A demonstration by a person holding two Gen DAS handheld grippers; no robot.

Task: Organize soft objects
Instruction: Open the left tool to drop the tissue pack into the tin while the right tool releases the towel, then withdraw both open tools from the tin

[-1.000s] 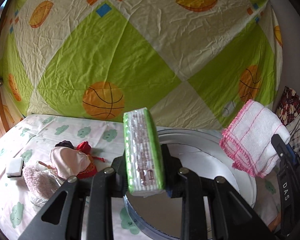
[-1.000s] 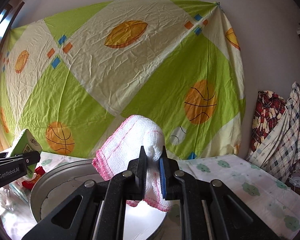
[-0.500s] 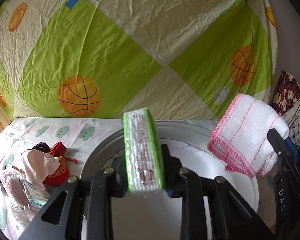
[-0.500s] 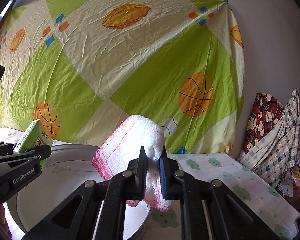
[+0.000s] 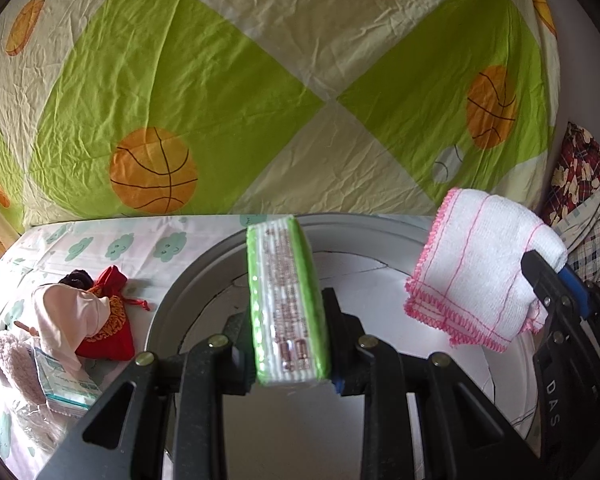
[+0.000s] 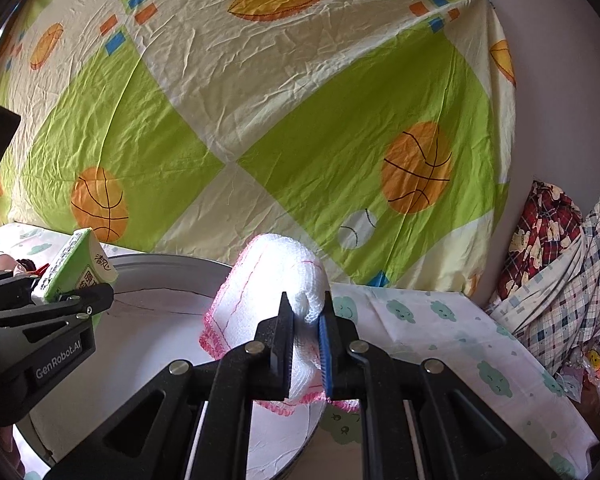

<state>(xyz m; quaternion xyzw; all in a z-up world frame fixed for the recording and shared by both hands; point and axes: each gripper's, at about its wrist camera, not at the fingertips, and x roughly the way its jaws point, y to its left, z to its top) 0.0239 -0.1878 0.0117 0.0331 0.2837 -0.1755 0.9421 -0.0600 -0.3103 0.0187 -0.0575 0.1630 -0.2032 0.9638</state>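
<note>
One tissue pack (image 5: 286,304) in left gripper (image 5: 287,344); one towel (image 6: 268,304) in right gripper (image 6: 306,344).

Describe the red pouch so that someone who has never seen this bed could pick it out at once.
Start at the big round grey basin on the cloud-print bedsheet. Look to its left, where a small heap of soft things lies. The red drawstring pouch sits nearest the basin, partly under a pale pink cloth; it alone is bright red with gold pattern.

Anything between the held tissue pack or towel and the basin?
Nothing visible. The tissue pack and towel both hang over the basin, whose white floor shows bare beneath them.
</note>
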